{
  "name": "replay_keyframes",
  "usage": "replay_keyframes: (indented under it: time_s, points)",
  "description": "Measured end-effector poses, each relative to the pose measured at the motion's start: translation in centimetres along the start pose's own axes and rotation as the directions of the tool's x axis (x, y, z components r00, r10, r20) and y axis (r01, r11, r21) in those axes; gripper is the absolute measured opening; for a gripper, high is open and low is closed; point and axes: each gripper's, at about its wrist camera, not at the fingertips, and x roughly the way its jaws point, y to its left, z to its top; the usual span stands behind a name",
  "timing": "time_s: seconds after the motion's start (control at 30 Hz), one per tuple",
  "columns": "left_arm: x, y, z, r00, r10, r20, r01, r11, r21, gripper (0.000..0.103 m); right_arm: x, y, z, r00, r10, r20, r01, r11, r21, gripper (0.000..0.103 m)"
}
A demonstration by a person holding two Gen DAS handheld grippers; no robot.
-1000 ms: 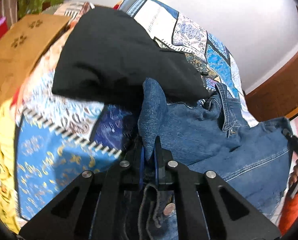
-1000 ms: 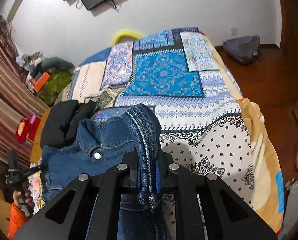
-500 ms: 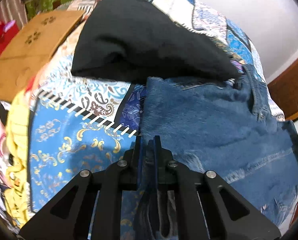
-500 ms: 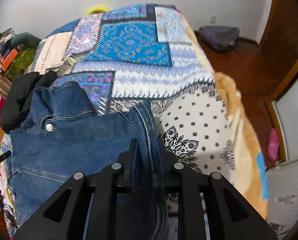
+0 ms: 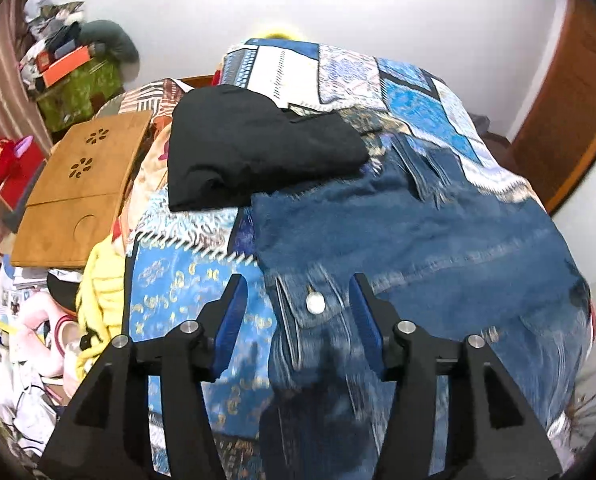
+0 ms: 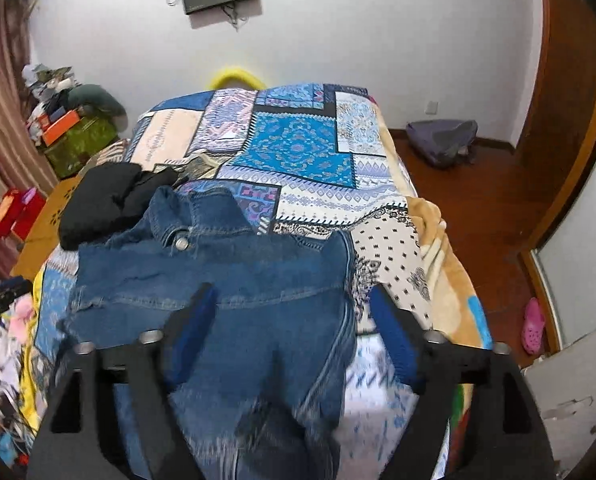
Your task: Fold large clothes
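A blue denim jacket [image 5: 410,248] [image 6: 218,280] lies spread on the patchwork bedspread [image 5: 398,88] [image 6: 298,152], collar toward the far end. My left gripper [image 5: 296,300] hovers over its near left edge, jaws opening, a silver snap button [image 5: 315,303] showing between the blue pads, which do not press the cloth. My right gripper [image 6: 294,316] hangs above the jacket's near right part, jaws opening wide, the pads clear of the denim. A folded black garment [image 5: 250,144] [image 6: 106,196] lies just beyond the jacket on the left.
A wooden lap table [image 5: 82,176] leans by the bed's left side above toys and clutter. A green box [image 6: 78,140] with piled items stands in the far left corner. A grey bag [image 6: 442,140] lies on the wooden floor at right, a pink slipper [image 6: 534,324] nearer.
Both grippers were shut on folds of the denim jacket; they have let go, opened and pulled back and up. The jacket now lies flat on the bed.
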Motion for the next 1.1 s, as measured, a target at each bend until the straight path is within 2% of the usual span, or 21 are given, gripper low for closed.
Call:
replay_keyframes:
  time_s: [0.03, 0.1, 0.27, 0.33, 0.47, 0.6, 0.73, 0.77, 0.8, 0.83, 0.9, 0.97, 1.0, 1.03, 1.07, 1.1]
  points:
    - [-0.2, -0.1, -0.4, 1.000, 0.000, -0.008, 0.000, 1.000, 0.002, 0.062, -0.7, 0.3, -0.8, 1.000, 0.001, 0.022, -0.001, 1.000, -0.018, 0.085]
    - [-0.6, 0.0, -1.5, 1.000, -0.010, -0.024, 0.010, 1.000, -0.001, 0.064, -1.2, 0.5, -1.8, 1.000, -0.002, 0.030, 0.003, 0.999, -0.042, 0.085]
    - [0.0, 1.0, -4.9, 0.994, -0.047, -0.103, 0.043, 0.998, -0.035, 0.065, -0.8, 0.9, -5.1, 0.999, 0.006, -0.043, -0.009, 0.997, -0.071, 0.085]
    - [0.9, 1.7, -6.9, 0.985, -0.077, -0.157, 0.066, 0.995, -0.069, 0.065, -0.4, 0.8, -6.5, 0.997, 0.008, -0.078, -0.013, 0.998, -0.061, 0.085]
    - [3.1, 2.6, -10.8, 0.952, -0.153, -0.265, 0.119, 0.983, -0.139, 0.065, 0.5, -0.3, -9.5, 0.989, 0.043, -0.144, -0.042, 0.999, 0.010, 0.085]
    - [5.2, 3.1, -13.9, 0.897, -0.291, -0.333, 0.207, 0.942, -0.265, 0.065, 2.0, -1.6, -11.8, 0.973, 0.089, -0.214, -0.068, 0.992, 0.104, 0.085]
    - [5.8, 4.1, -15.1, 0.883, -0.370, -0.287, 0.248, 0.889, -0.385, 0.068, 3.4, -2.6, -13.7, 0.946, 0.187, -0.265, -0.131, 0.968, 0.215, 0.088]
    - [5.9, 4.2, -15.3, 0.883, -0.381, -0.274, 0.253, 0.878, -0.406, 0.070, 3.6, -2.4, -14.1, 0.946, 0.196, -0.259, -0.144, 0.968, 0.208, 0.091]
    - [5.8, 4.3, -15.7, 0.884, -0.398, -0.245, 0.270, 0.863, -0.426, 0.076, 3.6, -1.9, -14.2, 0.949, 0.184, -0.255, -0.140, 0.973, 0.184, 0.092]
    - [5.7, 4.1, -16.1, 0.885, -0.413, -0.216, 0.289, 0.849, -0.442, 0.079, 3.5, -1.1, -14.3, 0.954, 0.153, -0.259, -0.120, 0.983, 0.140, 0.092]
    - [5.5, 3.5, -16.7, 0.893, -0.405, -0.199, 0.292, 0.855, -0.429, 0.079, 3.3, 0.1, -14.2, 0.956, 0.131, -0.264, -0.112, 0.990, 0.086, 0.092]
    - [5.0, 2.9, -17.0, 0.897, -0.399, -0.190, 0.298, 0.862, -0.409, 0.079, 3.0, 1.0, -14.3, 0.960, 0.124, -0.249, -0.113, 0.992, 0.058, 0.086]
    - [5.0, 2.8, -17.0, 0.893, -0.409, -0.188, 0.307, 0.858, -0.411, 0.079, 2.8, 1.2, -14.1, 0.963, 0.124, -0.240, -0.116, 0.992, 0.047, 0.076]
    - [4.9, 2.7, -17.0, 0.890, -0.416, -0.188, 0.313, 0.856, -0.413, 0.076, 2.7, 1.3, -14.1, 0.964, 0.123, -0.234, -0.117, 0.992, 0.040, 0.071]
    - [4.8, 2.5, -16.9, 0.887, -0.418, -0.193, 0.314, 0.856, -0.411, 0.074, 2.3, 1.6, -13.9, 0.968, 0.127, -0.218, -0.122, 0.992, 0.038, 0.059]
    - [4.7, 2.3, -16.7, 0.884, -0.420, -0.203, 0.315, 0.859, -0.404, 0.068, 2.2, 1.7, -13.9, 0.969, 0.132, -0.208, -0.124, 0.991, 0.048, 0.050]
